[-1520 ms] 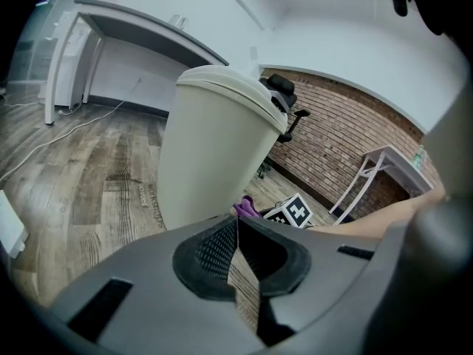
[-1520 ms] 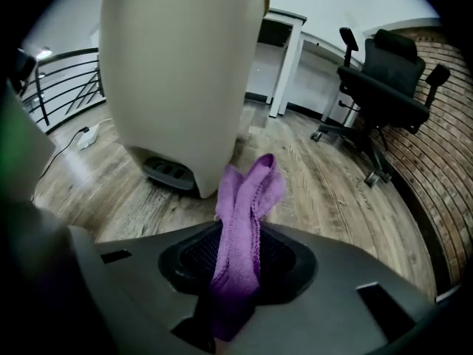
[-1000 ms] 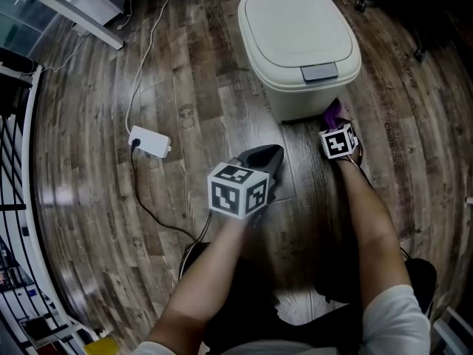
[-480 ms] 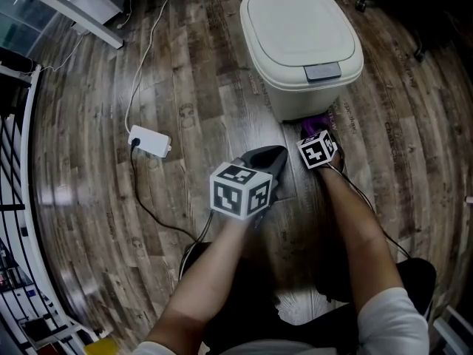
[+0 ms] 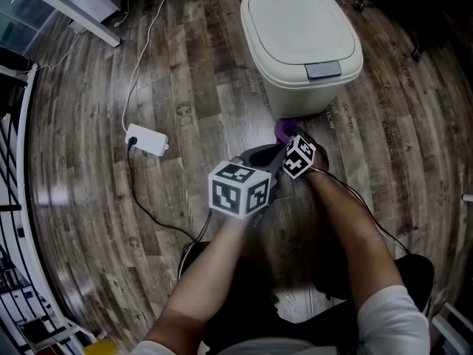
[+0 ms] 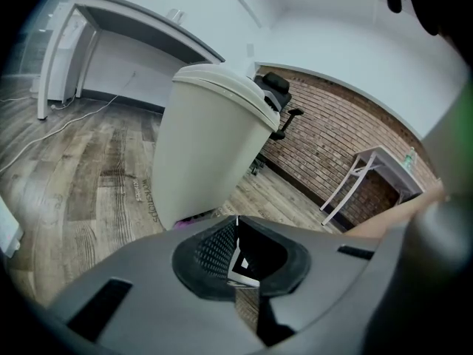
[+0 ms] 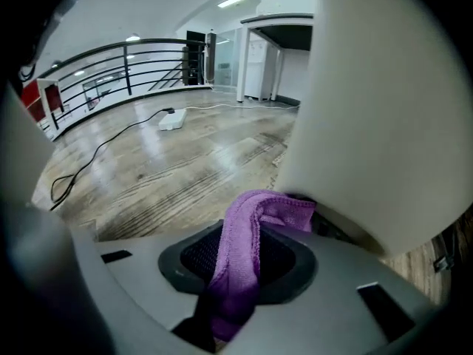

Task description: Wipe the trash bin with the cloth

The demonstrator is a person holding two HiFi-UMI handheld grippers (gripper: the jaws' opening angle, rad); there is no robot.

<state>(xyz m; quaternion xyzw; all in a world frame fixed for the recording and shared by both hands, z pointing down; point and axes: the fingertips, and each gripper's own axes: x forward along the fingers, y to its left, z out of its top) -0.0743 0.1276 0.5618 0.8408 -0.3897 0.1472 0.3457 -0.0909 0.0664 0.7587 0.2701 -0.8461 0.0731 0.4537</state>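
A cream trash bin (image 5: 299, 43) with a closed lid stands on the wood floor ahead of me. My right gripper (image 5: 290, 135) is low at the foot of the bin's front wall, shut on a purple cloth (image 5: 284, 129). In the right gripper view the cloth (image 7: 251, 250) hangs folded between the jaws of that gripper (image 7: 247, 235) and its top edge touches the bin (image 7: 384, 109) near the base. My left gripper (image 5: 270, 154) hovers just behind and to the left, shut with nothing in it. In the left gripper view the bin (image 6: 211, 150) rises beyond the left gripper (image 6: 236, 224).
A white power strip (image 5: 145, 139) with trailing cables lies on the floor to the left. White desk legs (image 5: 81, 6) are at the far left, and a black railing (image 5: 15, 198) runs along the left edge. An office chair (image 6: 275, 95) and a brick wall stand behind the bin.
My right gripper has slid leftward along the bottom of the bin's front with the cloth. The left gripper has stayed where it was.
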